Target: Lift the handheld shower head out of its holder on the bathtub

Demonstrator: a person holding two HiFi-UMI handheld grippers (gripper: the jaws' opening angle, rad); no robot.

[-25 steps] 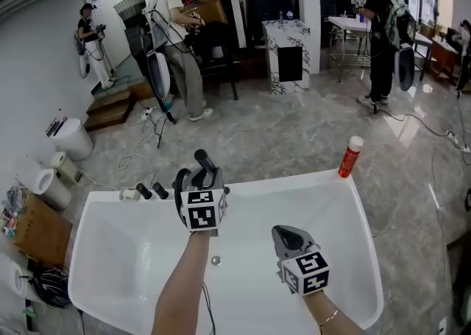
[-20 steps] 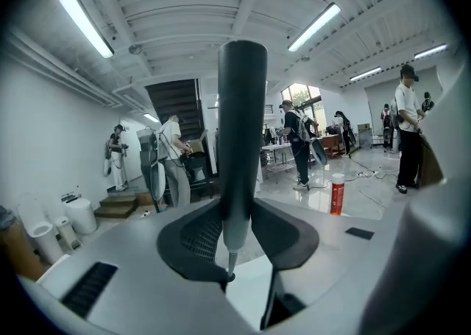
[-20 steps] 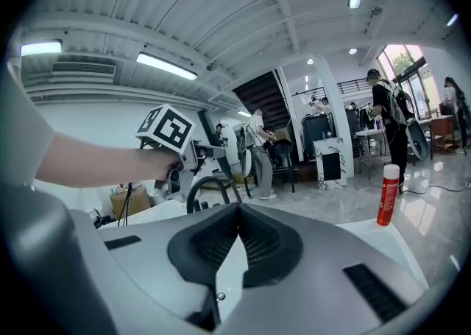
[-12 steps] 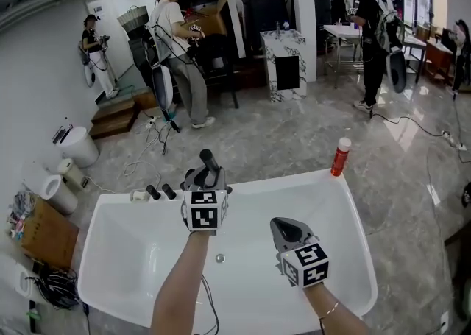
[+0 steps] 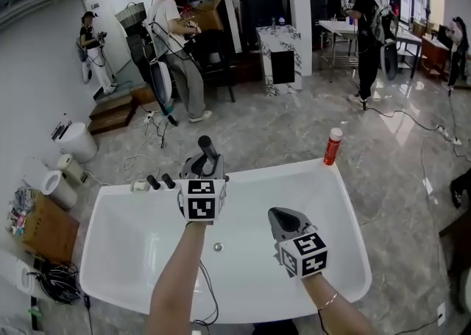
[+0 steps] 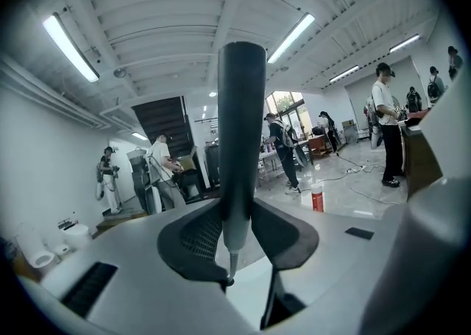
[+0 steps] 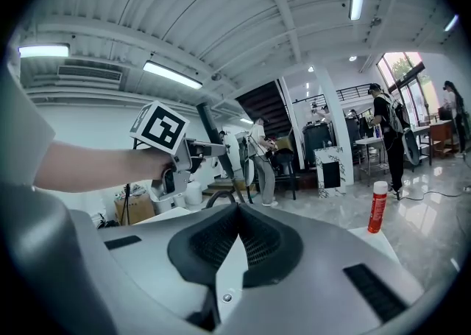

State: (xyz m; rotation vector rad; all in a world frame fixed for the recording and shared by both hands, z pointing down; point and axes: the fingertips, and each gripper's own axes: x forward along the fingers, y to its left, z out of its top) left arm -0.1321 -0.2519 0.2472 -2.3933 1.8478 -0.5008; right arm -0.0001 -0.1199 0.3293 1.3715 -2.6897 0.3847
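The handheld shower head (image 5: 206, 148) is a dark stick-shaped handle that stands upright above the far rim of the white bathtub (image 5: 346, 201). My left gripper (image 5: 200, 169) is shut on it. In the left gripper view the handle (image 6: 241, 142) rises between the pads of that gripper (image 6: 237, 238), with its thin lower end at the pad bases. A thin hose (image 5: 203, 286) trails down into the tub. My right gripper (image 5: 283, 217) hovers over the tub's right half, shut with nothing in it. The right gripper view shows its pads (image 7: 234, 223) touching, and the left gripper (image 7: 202, 151) with the shower head (image 7: 210, 131).
Two dark tap knobs (image 5: 158, 181) sit on the tub's far rim at the left. A red bottle (image 5: 333, 146) stands on the far right corner. Paper rolls (image 5: 59, 182), a cardboard box (image 5: 44, 227) and cables lie at the left. Several people stand beyond on the marble floor.
Both grippers have risen over the tub. The left one has carried the shower head up and away from the rim. The right one stays shut.
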